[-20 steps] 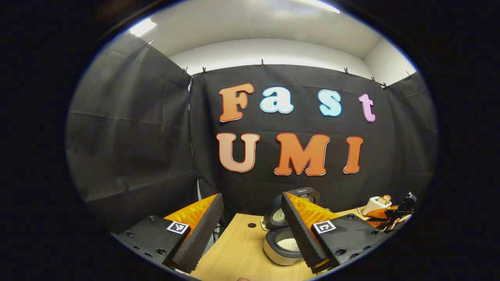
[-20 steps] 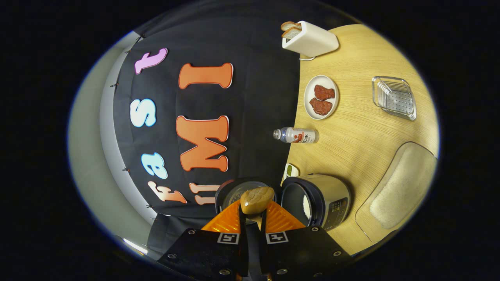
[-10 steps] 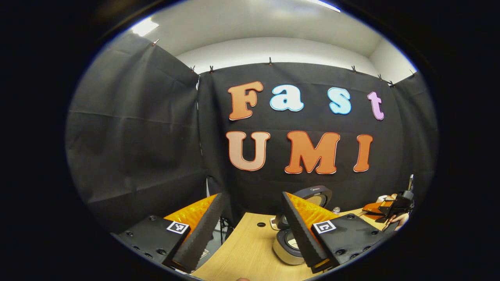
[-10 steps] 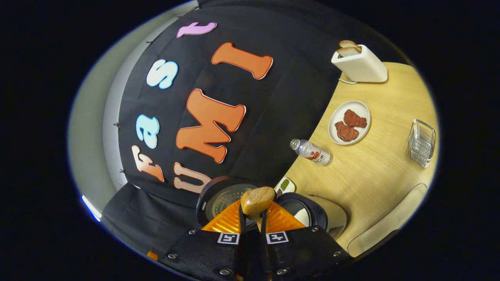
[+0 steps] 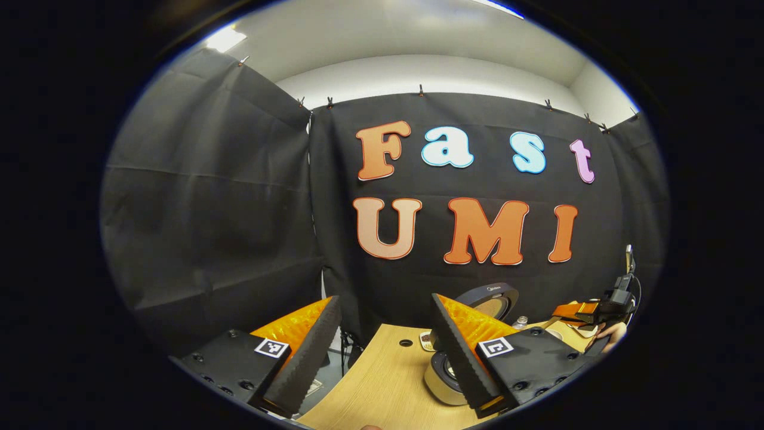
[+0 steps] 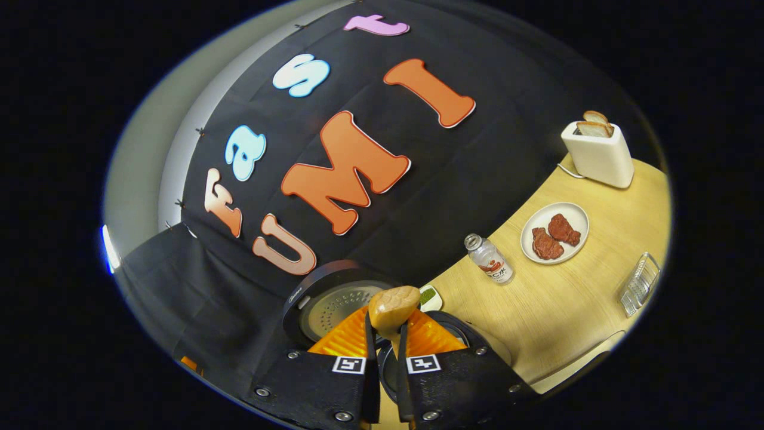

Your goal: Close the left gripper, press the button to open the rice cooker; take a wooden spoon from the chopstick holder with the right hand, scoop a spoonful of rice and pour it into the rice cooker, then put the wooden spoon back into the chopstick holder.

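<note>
My right gripper (image 6: 387,325) is shut on the handle of the wooden spoon (image 6: 393,306), whose bowl sticks up just past the fingertips. Directly beyond it is the rice cooker (image 6: 477,343) with its round lid (image 6: 325,301) swung open. The view is tilted, so the table slopes. In the left gripper view, my left gripper (image 5: 385,304) is open and holds nothing. The rice cooker (image 5: 439,379) sits partly behind its right finger, lid (image 5: 492,298) raised. The right gripper (image 5: 591,312) and the hand holding it show at the far right.
On the wooden table (image 6: 555,298) stand a white toaster (image 6: 598,152) with bread, a plate of red meat (image 6: 555,233), a small bottle (image 6: 492,261), a clear glass tray (image 6: 638,283) and a small dish of green bits (image 6: 427,295). The table's left edge (image 5: 352,364) drops off.
The right gripper has rolled back toward level above the open cooker, still gripping the spoon. The left gripper has drifted left, so the cooker sits farther right in its view.
</note>
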Demonstrator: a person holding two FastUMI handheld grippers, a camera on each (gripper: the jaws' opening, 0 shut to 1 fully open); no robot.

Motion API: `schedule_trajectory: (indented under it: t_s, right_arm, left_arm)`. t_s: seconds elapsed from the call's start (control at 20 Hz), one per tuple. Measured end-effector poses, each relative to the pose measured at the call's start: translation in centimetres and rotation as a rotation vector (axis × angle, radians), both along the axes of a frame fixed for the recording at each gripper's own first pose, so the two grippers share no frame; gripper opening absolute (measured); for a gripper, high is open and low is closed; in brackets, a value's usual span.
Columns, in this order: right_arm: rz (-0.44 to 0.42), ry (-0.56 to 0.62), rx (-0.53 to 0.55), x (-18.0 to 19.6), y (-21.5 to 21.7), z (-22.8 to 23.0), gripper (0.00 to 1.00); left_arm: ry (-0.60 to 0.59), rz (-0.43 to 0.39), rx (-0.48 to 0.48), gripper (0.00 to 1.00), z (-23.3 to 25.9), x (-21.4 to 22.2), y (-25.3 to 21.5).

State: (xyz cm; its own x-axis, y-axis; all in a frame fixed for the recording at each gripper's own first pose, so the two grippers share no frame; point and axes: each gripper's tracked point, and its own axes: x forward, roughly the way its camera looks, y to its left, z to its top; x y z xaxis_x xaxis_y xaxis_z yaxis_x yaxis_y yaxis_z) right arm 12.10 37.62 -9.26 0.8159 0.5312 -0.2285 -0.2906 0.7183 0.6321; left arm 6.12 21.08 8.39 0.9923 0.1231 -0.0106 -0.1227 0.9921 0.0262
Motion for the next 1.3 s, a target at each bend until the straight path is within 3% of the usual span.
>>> schedule_trajectory:
  t_s: [0.4,1.3]
  right_arm:
    - [0.066,-0.104,-0.120,0.2,2.4,1.8,0.11]
    - [0.128,-0.330,-0.392,-0.7,4.1,3.7,0.11]
  left_arm:
    - [-0.012,0.015,-0.004,0.99,0.3,0.1,0.5]
    - [-0.026,0.049,-0.032,1.00,0.0,-0.2,2.0]
